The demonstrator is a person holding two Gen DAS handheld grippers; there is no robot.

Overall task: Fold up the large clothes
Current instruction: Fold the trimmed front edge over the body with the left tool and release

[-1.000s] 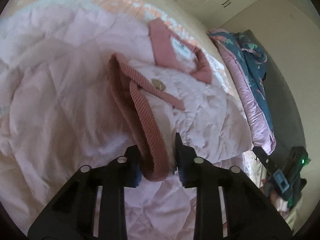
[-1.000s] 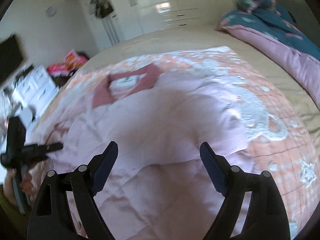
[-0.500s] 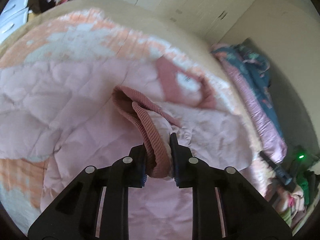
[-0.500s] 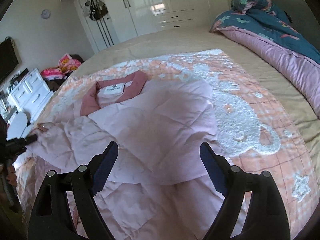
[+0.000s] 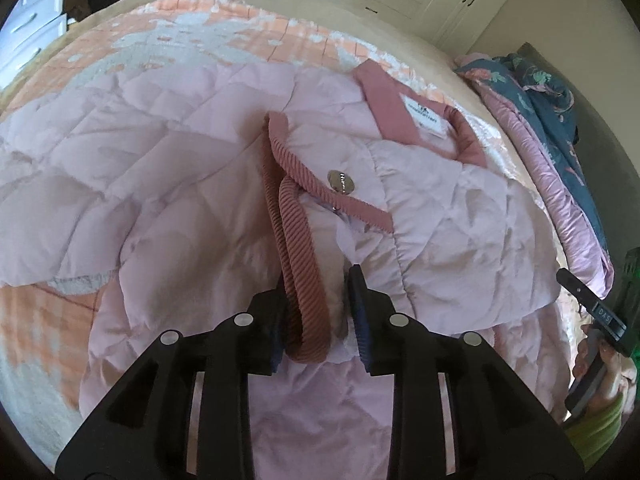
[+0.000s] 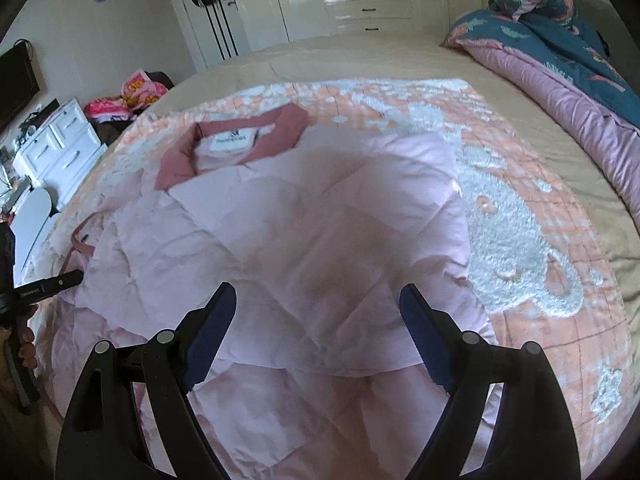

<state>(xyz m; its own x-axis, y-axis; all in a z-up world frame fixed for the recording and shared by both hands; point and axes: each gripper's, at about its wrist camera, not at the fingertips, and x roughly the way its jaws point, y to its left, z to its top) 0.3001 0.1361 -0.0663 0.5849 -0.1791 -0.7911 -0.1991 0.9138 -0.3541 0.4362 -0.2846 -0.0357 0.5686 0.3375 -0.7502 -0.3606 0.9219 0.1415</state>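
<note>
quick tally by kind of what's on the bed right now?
Jacket: 1
Blanket: 1
Duvet: 1
Total: 3

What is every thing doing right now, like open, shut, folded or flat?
Pink quilted jacket: lying on the bed, one side folded over its middle.
Ribbed cuff: between the left gripper's jaws.
Left gripper: jaws have just been opening, loosening around the cuff.
Right gripper: open, holding nothing, over the jacket.
Collar: turned open, white label showing.
Peach blanket: spread flat under the jacket.
</note>
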